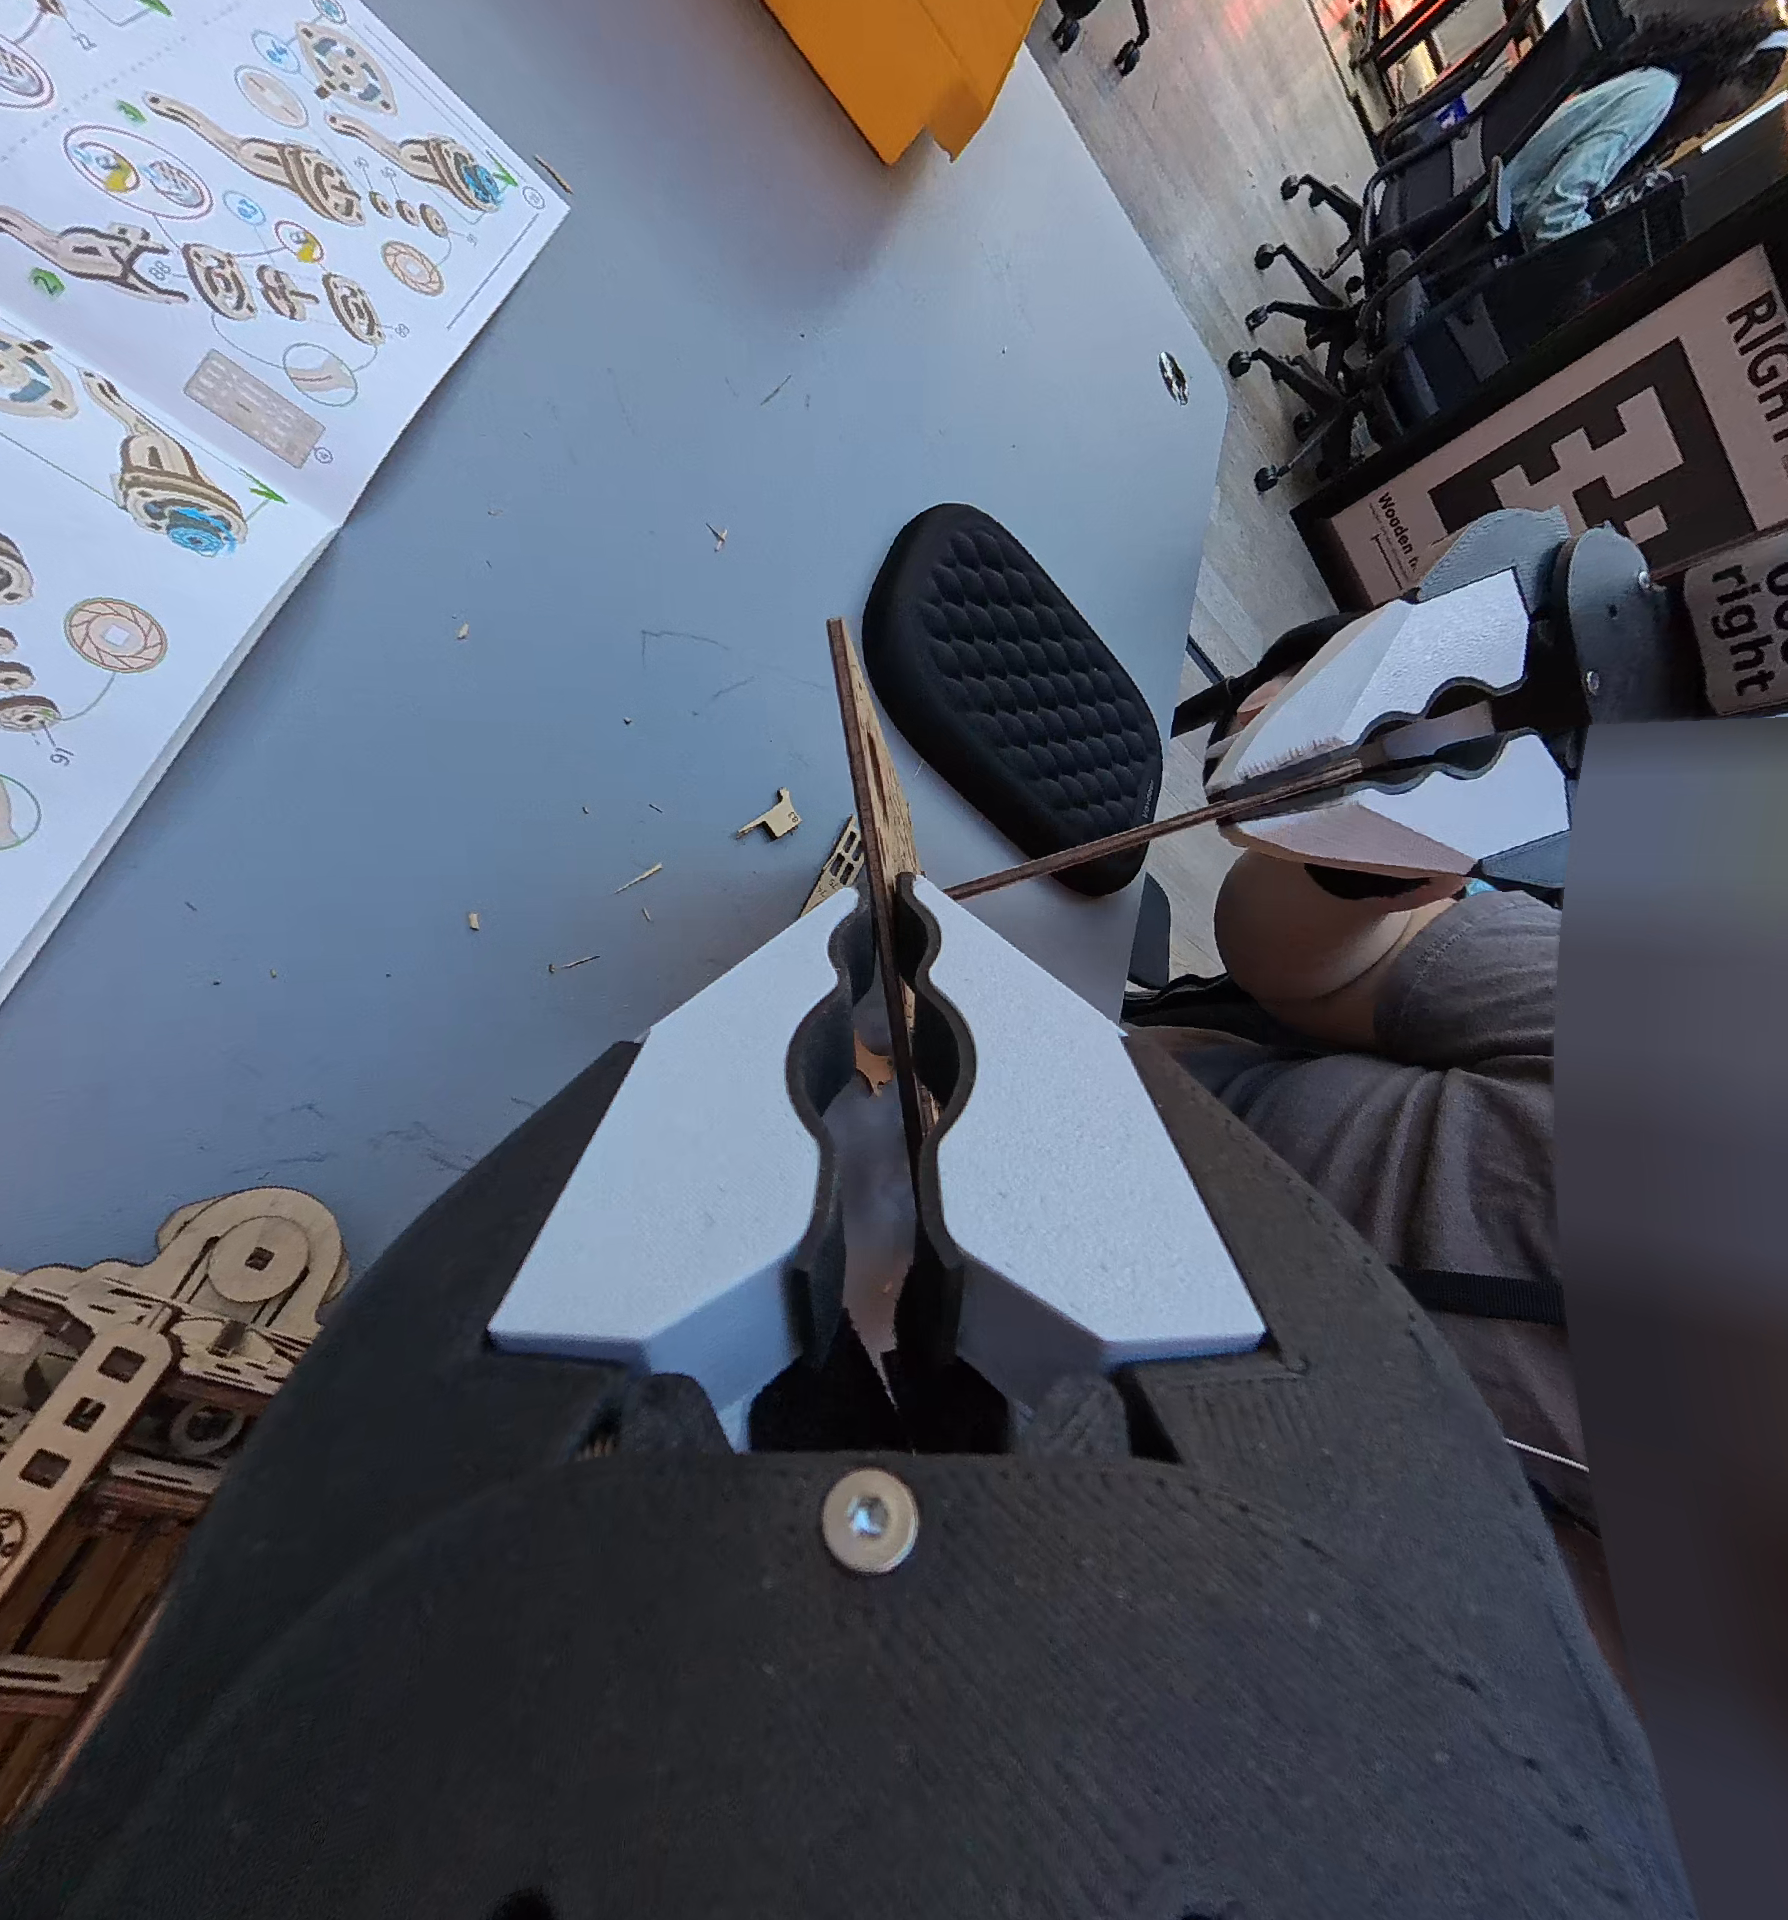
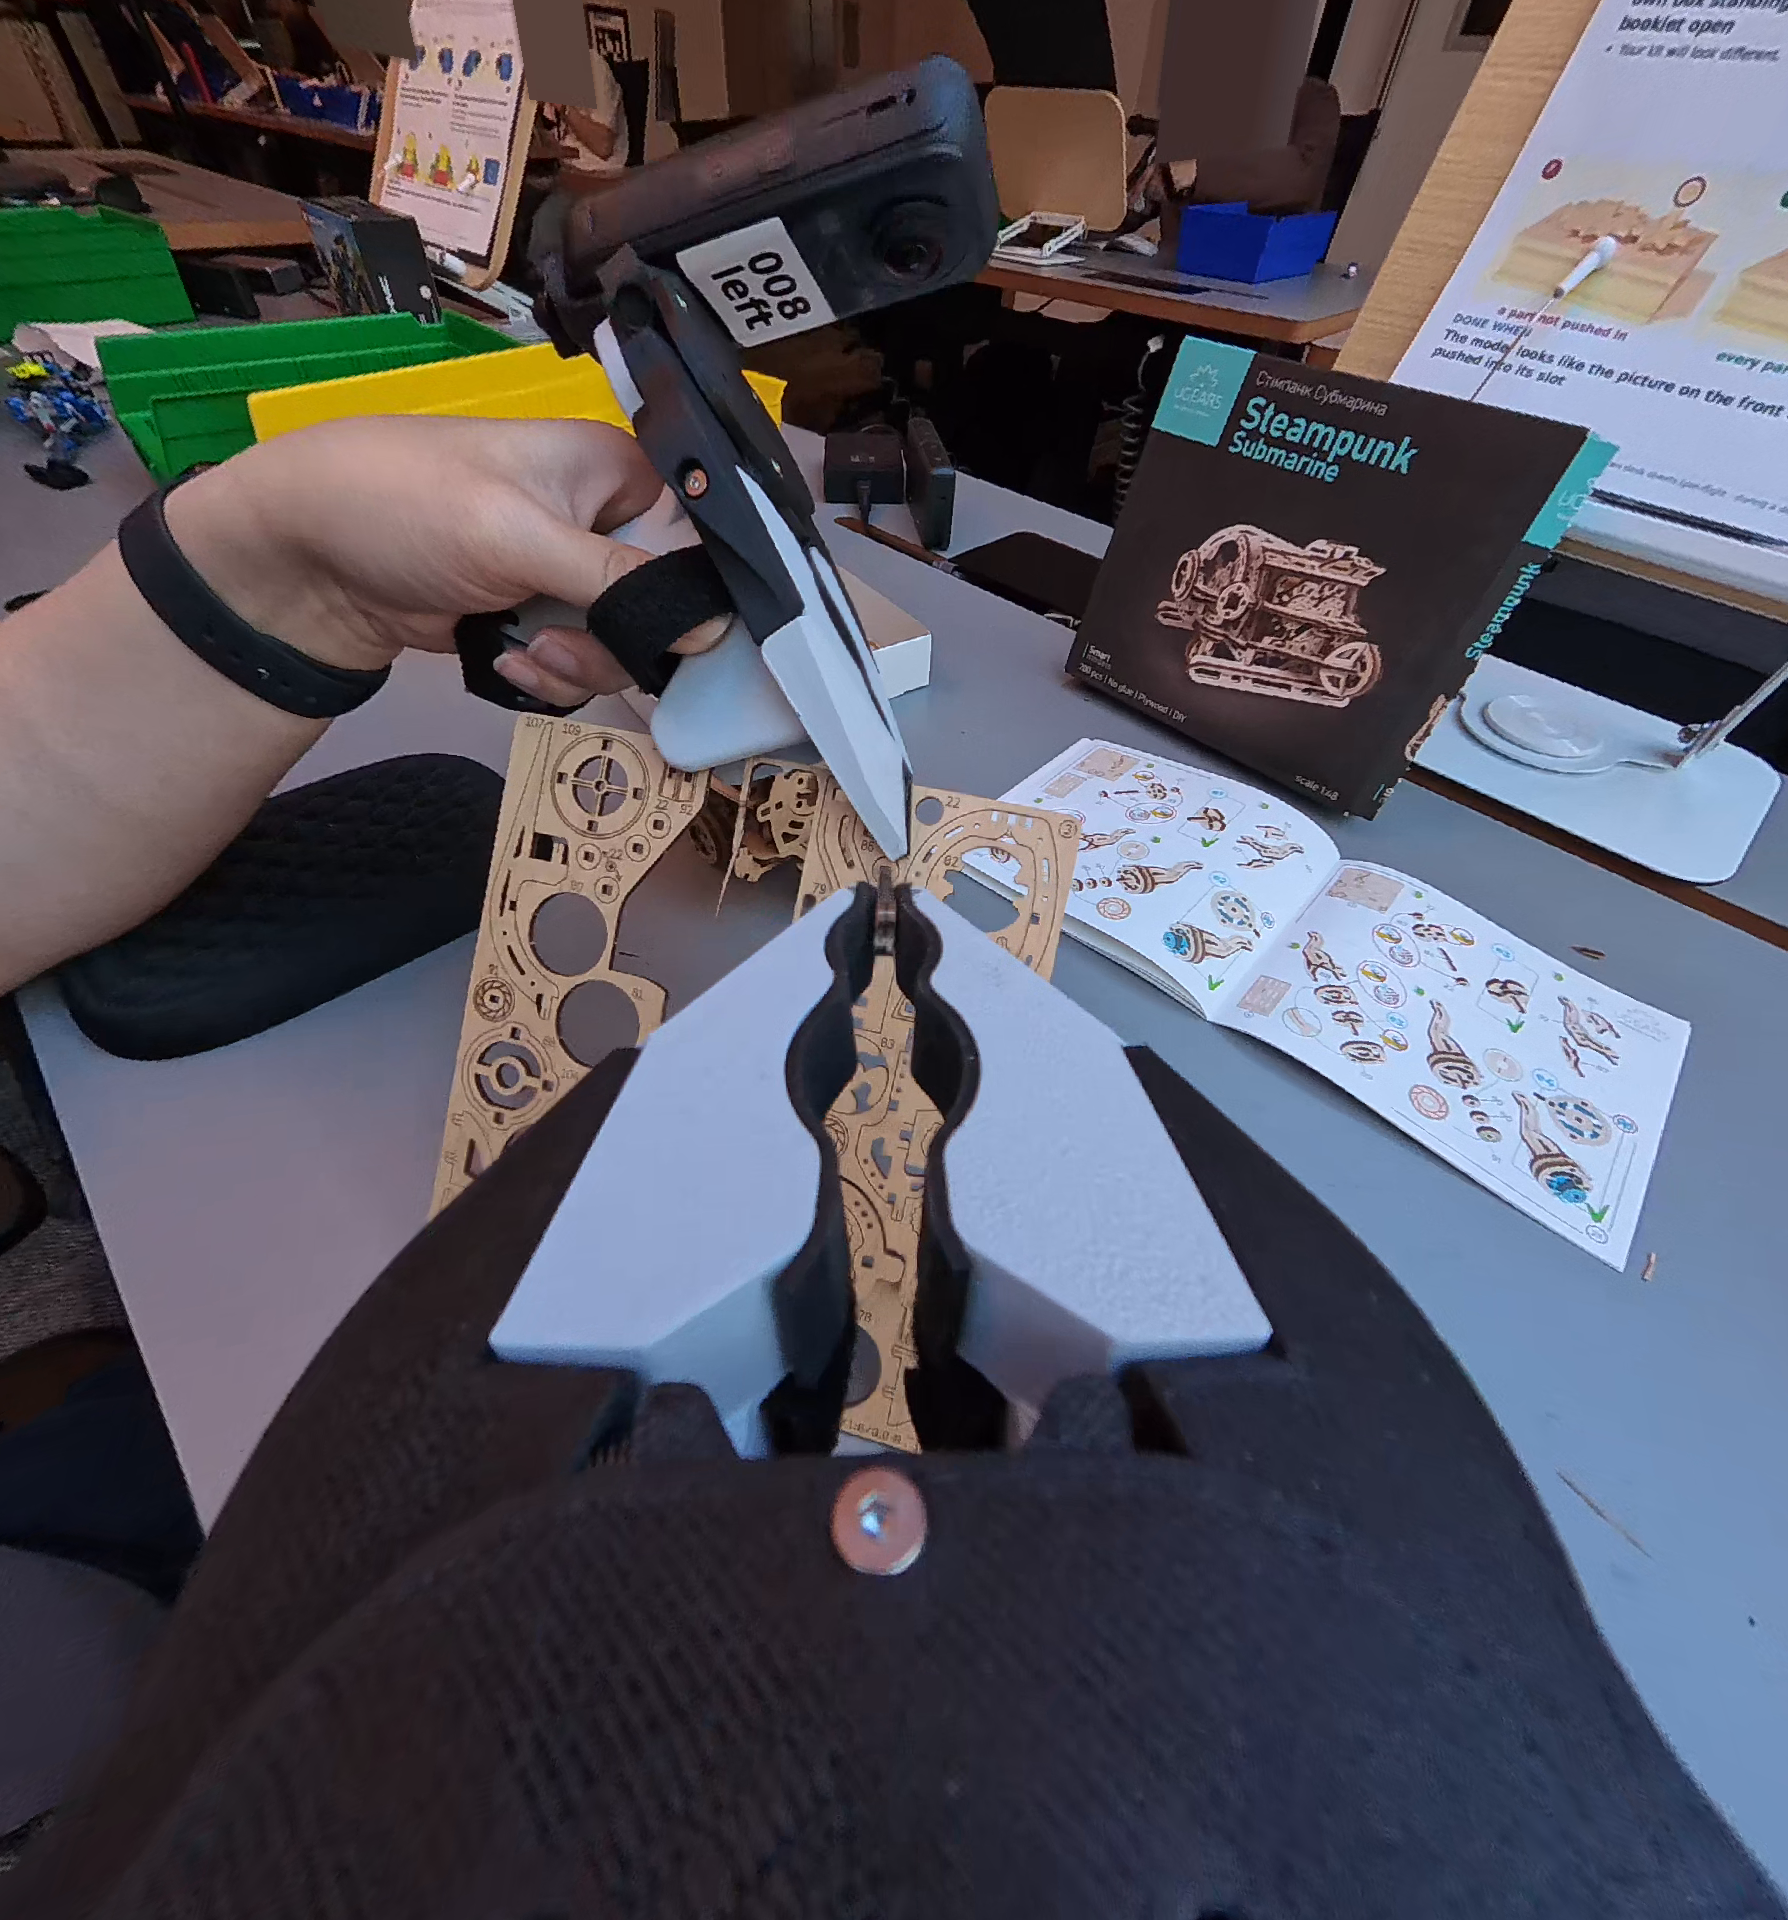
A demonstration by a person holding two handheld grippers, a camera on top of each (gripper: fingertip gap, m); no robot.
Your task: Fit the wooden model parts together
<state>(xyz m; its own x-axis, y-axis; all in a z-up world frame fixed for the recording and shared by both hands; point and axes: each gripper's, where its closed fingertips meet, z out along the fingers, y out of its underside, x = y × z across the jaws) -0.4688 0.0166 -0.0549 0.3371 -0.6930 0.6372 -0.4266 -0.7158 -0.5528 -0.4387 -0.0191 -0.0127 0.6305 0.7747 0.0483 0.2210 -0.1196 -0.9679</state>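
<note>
- Your left gripper is clamped on the edge of the wooden sheet, held above the table.
- Your right gripper pinches a small part at the tips.
- Keep the sheet steady; line the part up squarely before pressing.

Unquoted print on kit box, poster, white sticker, wooden sheet.

instruction booklet on table, right of right gripper | part sheets under and left of its tips | wrist pad farther left | kit box behind booklet | left gripper just ahead, above sheets
</note>
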